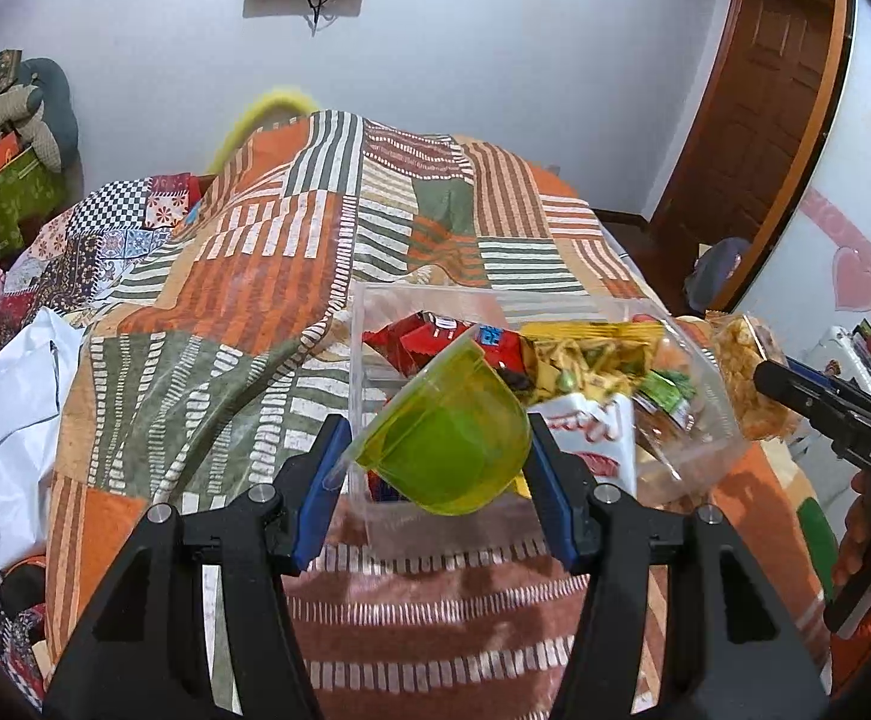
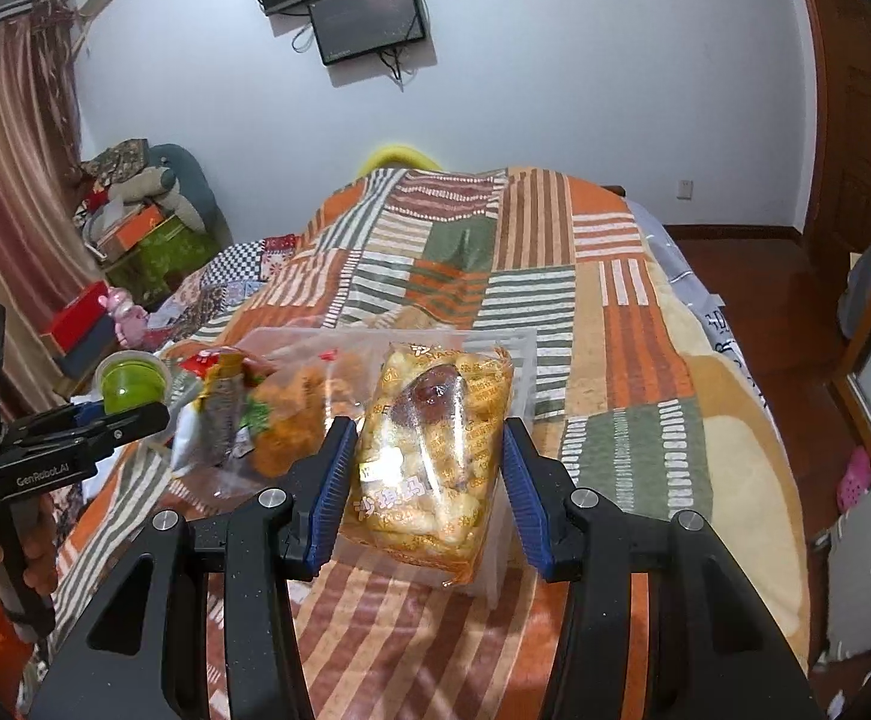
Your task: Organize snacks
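We judge the green jelly cup (image 1: 447,432) in our left claw (image 1: 435,480) light, slippery, while the right claw (image 2: 423,480) pinches a soft, crushable snack bag (image 2: 429,450) at its sides.

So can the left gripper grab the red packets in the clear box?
Probably not yet. The left gripper is already shut on the green jelly cup, which hangs in front of the red packets in the clear box.

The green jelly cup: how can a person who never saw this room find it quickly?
On the striped bedspread sits a clear plastic box of snacks. Above its near edge, the left gripper clamps the green jelly cup, the only translucent lime-green tub among flat wrappers.
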Available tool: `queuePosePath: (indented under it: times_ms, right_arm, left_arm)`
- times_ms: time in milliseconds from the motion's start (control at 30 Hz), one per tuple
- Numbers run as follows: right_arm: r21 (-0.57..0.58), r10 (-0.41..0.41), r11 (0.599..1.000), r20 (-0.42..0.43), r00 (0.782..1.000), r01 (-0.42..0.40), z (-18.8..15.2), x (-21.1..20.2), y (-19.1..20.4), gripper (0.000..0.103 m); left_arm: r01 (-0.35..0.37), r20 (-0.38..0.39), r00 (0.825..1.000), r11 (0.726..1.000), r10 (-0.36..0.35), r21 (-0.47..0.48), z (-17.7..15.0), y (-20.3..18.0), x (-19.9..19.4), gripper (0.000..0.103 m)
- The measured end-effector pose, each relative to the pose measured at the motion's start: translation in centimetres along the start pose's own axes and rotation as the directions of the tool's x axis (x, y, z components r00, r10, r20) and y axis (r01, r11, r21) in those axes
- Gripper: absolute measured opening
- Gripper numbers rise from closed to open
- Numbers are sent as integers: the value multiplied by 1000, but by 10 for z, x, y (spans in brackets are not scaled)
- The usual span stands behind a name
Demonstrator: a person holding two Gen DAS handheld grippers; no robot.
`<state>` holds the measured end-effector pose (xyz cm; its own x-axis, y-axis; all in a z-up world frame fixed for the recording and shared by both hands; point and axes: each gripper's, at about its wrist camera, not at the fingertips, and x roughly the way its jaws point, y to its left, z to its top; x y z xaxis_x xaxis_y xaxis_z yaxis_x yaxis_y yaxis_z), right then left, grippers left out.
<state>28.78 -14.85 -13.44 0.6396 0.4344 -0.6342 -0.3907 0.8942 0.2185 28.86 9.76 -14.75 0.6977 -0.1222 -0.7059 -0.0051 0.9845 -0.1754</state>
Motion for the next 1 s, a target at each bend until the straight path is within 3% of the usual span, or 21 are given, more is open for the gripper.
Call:
queuePosePath:
  times_ms: [500, 600, 767, 1000]
  right_arm:
    - [15, -8, 1000, -30, 1000, 8, 4, 14, -4, 47]
    - [16, -9, 1000, -36, 999, 10, 4, 12, -5, 47]
    - [5, -2, 1000, -16, 1000, 2, 4, 1, -2, 58]
    - [-23, 2, 1000, 34, 999, -1, 9, -28, 3, 58]
  left_arm:
    - [-24, -12, 1000, 1000, 24, 12, -2, -1, 19, 58]
    - [-30, -17, 999, 1000, 30, 11, -3, -1, 18, 66]
    - [-32, -4, 999, 999, 32, 3, -4, 2, 5, 70]
    - [-22, 54, 998, 1000, 21, 5, -1, -4, -33, 70]
